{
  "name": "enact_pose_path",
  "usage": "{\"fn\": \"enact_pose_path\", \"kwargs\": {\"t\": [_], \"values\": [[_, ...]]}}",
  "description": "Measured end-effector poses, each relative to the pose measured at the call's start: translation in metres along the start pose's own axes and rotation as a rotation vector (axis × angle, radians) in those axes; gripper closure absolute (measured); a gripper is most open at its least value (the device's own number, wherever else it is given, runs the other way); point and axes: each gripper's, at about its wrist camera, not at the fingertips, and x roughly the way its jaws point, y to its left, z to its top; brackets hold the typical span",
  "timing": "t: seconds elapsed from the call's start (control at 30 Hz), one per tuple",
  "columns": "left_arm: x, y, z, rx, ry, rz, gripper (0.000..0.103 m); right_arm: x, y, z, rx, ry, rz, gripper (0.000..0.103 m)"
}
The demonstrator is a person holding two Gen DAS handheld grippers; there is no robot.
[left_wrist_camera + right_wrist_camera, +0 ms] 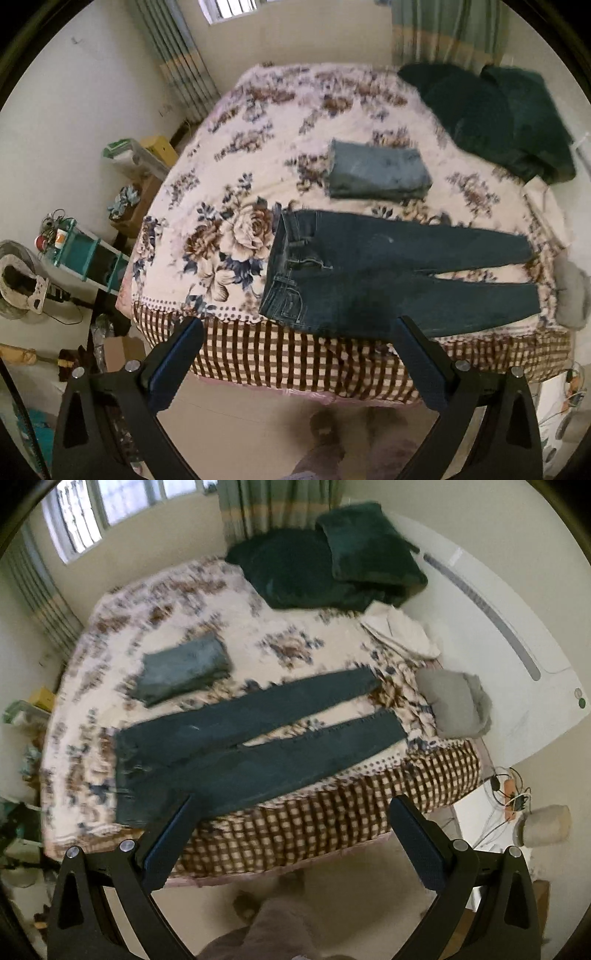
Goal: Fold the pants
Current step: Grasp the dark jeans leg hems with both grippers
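Dark blue jeans (373, 273) lie flat and unfolded on the floral bedspread (229, 184) near the bed's front edge, waistband to the left, both legs stretched right. They also show in the right wrist view (236, 746). My left gripper (295, 325) is open and empty, held above the bed's front edge just short of the jeans' seat. My right gripper (291, 801) is open and empty, above the front edge near the lower leg. Neither touches the jeans.
A folded pair of lighter jeans (376, 173) lies behind the dark pair. Dark green pillows (487, 118) sit at the far right. A grey bundle (458, 705) and white cloth (402, 631) lie beyond the leg ends. Shelves and clutter (81, 254) stand left of the bed.
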Motion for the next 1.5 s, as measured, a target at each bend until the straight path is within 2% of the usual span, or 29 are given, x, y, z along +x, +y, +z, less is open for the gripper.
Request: {"fn": "enact_pose_path", "kwargs": {"t": [0.2, 0.33, 0.43, 0.5, 0.63, 0.7, 0.8, 0.87, 1.0, 1.07, 1.2, 1.23, 1.3, 1.33, 1.37, 1.4, 1.43, 1.47, 1.5], "values": [[0.081, -0.051, 0.043, 0.031, 0.090, 0.069, 0.000, 0.128, -0.005, 0.073, -0.015, 0.087, 0.039, 0.000], [0.134, -0.089, 0.077, 0.046, 0.154, 0.085, 0.000, 0.214, 0.000, 0.132, -0.074, 0.123, 0.048, 0.000], [0.184, -0.126, 0.102, 0.106, 0.185, 0.085, 0.000, 0.284, 0.010, 0.172, -0.154, 0.147, 0.032, 0.000], [0.223, -0.157, 0.118, 0.196, 0.196, 0.094, 0.000, 0.332, 0.022, 0.191, -0.246, 0.165, 0.005, 0.000], [0.307, -0.220, 0.144, 0.413, 0.210, 0.099, 0.000, 0.441, 0.063, 0.215, -0.522, 0.244, -0.022, 0.000], [0.354, -0.250, 0.151, 0.539, 0.244, 0.081, 0.000, 0.496, 0.089, 0.224, -0.678, 0.263, -0.050, 0.000], [0.409, -0.276, 0.152, 0.680, 0.305, 0.031, 0.002, 0.552, 0.116, 0.224, -0.827, 0.298, -0.052, 0.000], [0.440, -0.282, 0.151, 0.756, 0.367, -0.004, 0.005, 0.595, 0.130, 0.225, -0.920, 0.356, -0.031, 0.000], [0.474, -0.268, 0.152, 0.835, 0.418, 0.012, 0.007, 0.651, 0.140, 0.223, -1.118, 0.436, -0.072, 0.001], [0.484, -0.253, 0.155, 0.844, 0.437, 0.016, 0.007, 0.667, 0.142, 0.224, -1.156, 0.476, -0.070, 0.001], [0.496, -0.235, 0.162, 0.829, 0.490, -0.050, 0.006, 0.693, 0.141, 0.225, -1.146, 0.548, -0.033, 0.002], [0.498, -0.231, 0.164, 0.828, 0.501, -0.066, 0.007, 0.698, 0.141, 0.226, -1.133, 0.564, -0.024, 0.005], [0.500, -0.225, 0.167, 0.813, 0.518, -0.112, 0.018, 0.702, 0.142, 0.225, -1.105, 0.600, 0.042, 0.034], [0.498, -0.221, 0.168, 0.795, 0.537, -0.156, 0.034, 0.701, 0.142, 0.223, -1.104, 0.598, 0.055, 0.040], [0.496, -0.218, 0.167, 0.787, 0.537, -0.176, 0.046, 0.698, 0.143, 0.221, -1.105, 0.590, 0.071, 0.054], [0.490, -0.215, 0.167, 0.788, 0.531, -0.187, 0.054, 0.697, 0.143, 0.219, -1.098, 0.583, 0.078, 0.068], [0.484, -0.211, 0.166, 0.791, 0.530, -0.201, 0.070, 0.695, 0.142, 0.217, -1.090, 0.566, 0.069, 0.075], [0.477, -0.205, 0.166, 0.788, 0.517, -0.195, 0.080, 0.693, 0.138, 0.216, -1.078, 0.556, 0.066, 0.085], [0.473, -0.202, 0.167, 0.794, 0.507, -0.182, 0.084, 0.691, 0.135, 0.217, -1.059, 0.548, 0.070, 0.090]]}}
